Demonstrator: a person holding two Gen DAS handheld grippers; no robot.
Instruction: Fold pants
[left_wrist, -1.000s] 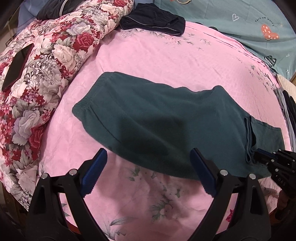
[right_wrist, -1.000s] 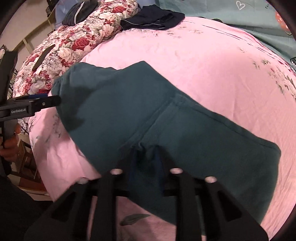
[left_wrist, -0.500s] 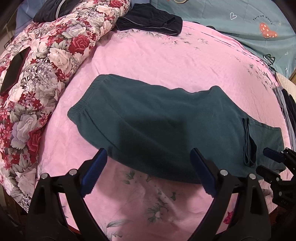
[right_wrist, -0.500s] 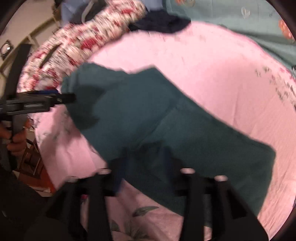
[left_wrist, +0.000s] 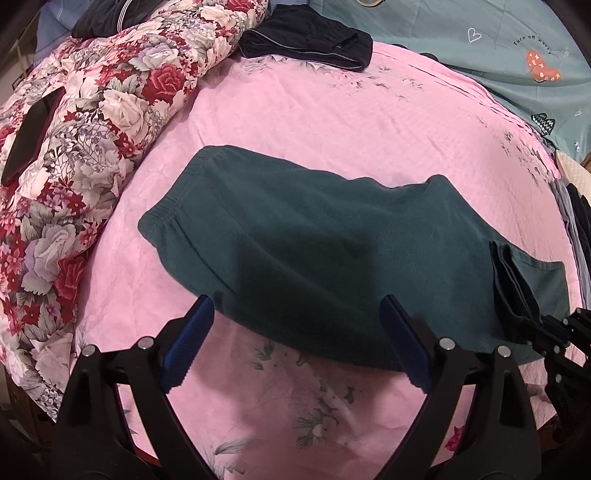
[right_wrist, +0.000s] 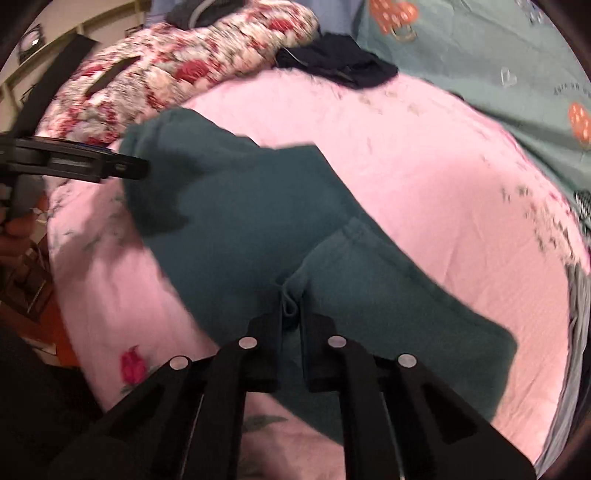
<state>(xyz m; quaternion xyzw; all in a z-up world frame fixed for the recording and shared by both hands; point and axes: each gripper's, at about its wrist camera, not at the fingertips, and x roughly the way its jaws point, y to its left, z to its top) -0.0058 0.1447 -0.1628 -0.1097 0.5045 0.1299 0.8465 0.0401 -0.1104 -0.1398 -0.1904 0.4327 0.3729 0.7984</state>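
Dark teal pants (left_wrist: 332, 251) lie on a pink bedsheet (left_wrist: 332, 122), waistband to the left, folded lengthwise. My left gripper (left_wrist: 295, 328) is open and empty, its blue-padded fingers hovering over the pants' near edge. My right gripper (right_wrist: 290, 317) is shut on a raised fold of the pants (right_wrist: 291, 306) near the leg end. In the left wrist view the right gripper (left_wrist: 543, 326) pinches the cloth at the right. In the right wrist view the left gripper (right_wrist: 125, 168) shows at the left, over the waistband end.
A floral quilt (left_wrist: 74, 155) lies bunched along the left. A dark navy garment (left_wrist: 306, 40) lies at the far edge of the sheet. A teal blanket (left_wrist: 498, 48) covers the back right. Folded clothes (left_wrist: 576, 229) sit at the right edge.
The right gripper opened and came off the leg end, then shut on the fold again. The left gripper stayed open and drew back slightly.
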